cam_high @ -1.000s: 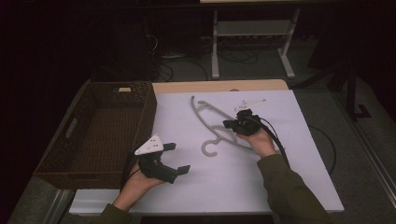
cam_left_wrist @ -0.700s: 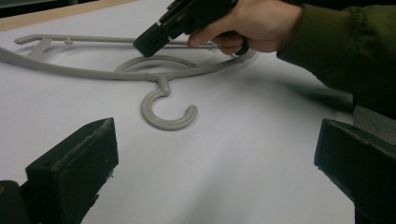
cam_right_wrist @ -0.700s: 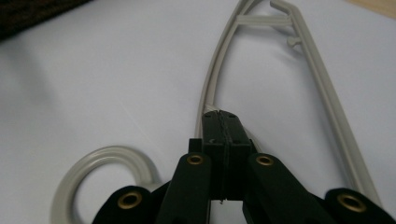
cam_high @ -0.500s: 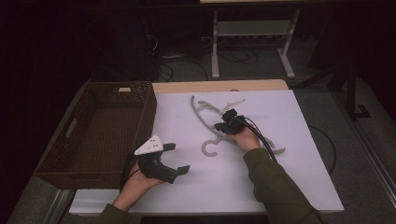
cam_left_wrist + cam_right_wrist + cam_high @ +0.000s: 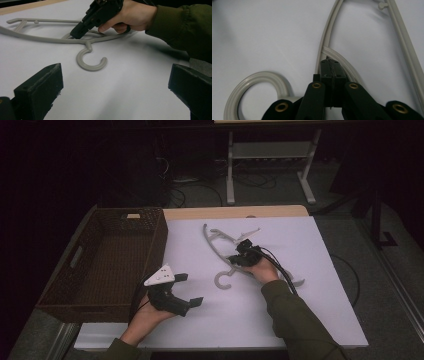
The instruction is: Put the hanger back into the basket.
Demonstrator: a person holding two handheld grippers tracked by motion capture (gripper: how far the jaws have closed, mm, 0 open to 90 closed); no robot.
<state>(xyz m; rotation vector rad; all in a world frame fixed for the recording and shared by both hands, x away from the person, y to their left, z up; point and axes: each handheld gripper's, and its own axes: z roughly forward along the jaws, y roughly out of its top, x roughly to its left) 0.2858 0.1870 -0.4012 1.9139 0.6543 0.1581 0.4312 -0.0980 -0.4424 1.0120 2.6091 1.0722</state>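
I have the right gripper (image 5: 239,256) down at the middle of the high view, its jaws pressed together with the tips set on the grey hanger (image 5: 216,244) near the neck; I cannot tell whether any plastic is caught between them. The hanger lies flat on the white table (image 5: 300,320), hook (image 5: 90,61) curling toward the lower centre of the left gripper view. My left gripper (image 5: 184,290) sits at lower left (jaws spread wide, nothing between them), just beside the wicker basket (image 5: 75,257).
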